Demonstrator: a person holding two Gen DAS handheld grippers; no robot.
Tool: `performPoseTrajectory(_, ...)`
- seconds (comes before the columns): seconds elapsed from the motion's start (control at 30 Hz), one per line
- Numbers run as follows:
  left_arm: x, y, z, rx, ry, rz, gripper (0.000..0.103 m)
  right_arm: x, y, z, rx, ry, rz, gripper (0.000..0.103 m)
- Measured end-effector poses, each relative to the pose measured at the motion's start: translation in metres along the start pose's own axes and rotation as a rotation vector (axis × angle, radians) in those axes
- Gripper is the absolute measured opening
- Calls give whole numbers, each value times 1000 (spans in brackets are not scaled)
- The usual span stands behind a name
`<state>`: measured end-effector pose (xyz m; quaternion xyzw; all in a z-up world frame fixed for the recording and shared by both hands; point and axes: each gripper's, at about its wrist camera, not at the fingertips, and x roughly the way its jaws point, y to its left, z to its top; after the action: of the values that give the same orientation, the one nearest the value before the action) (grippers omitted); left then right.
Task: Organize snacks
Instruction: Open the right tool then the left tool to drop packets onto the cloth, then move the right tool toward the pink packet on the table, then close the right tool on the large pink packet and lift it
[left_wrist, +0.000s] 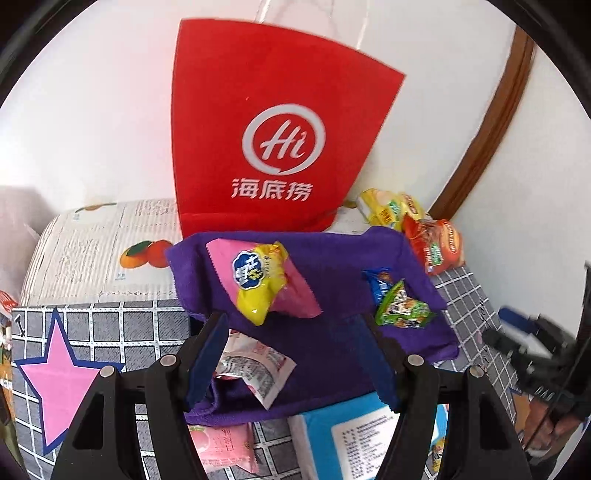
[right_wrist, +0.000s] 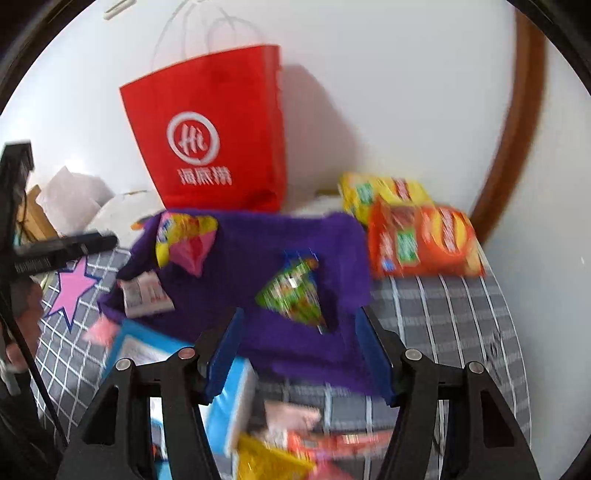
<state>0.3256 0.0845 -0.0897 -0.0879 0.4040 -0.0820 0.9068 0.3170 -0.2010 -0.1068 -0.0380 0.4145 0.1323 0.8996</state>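
Both tongs, left tongs (left_wrist: 295, 354) and right tongs (right_wrist: 301, 354), gape empty; yellow-pink snack packet (left_wrist: 264, 282) lies diagonally on purple cloth (left_wrist: 332, 354), yellow end nearest.

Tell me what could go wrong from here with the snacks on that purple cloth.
The pink and yellow packet and the small green packet lie loose on the rumpled purple cloth; dragging the cloth could tip them off. The white packet is partly tucked into a fold near the left gripper, so closing there might pinch cloth too. The red paper bag stands unsupported behind and could topple if bumped.
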Motion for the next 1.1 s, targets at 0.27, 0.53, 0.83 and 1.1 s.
performPoseTrajectory(0.27, -21, -16, -2, 38, -15, -27, 69, -21, -39, -71, 132, 77, -83, 61)
performPoseTrajectory(0.53, -39, -31, -4, 71, -37, -59, 69, -29, -50, -128, 226, 132, -55, 61)
performPoseTrajectory(0.83, -51, -38, -7, 88, -47, -85, 69, 5, -38, -137, 216, 172, 7, 75)
performPoseTrajectory(1.1, -60, -41, -5, 89, -61, -90, 69, 23, -23, -152, 159, 240, -8, 66)
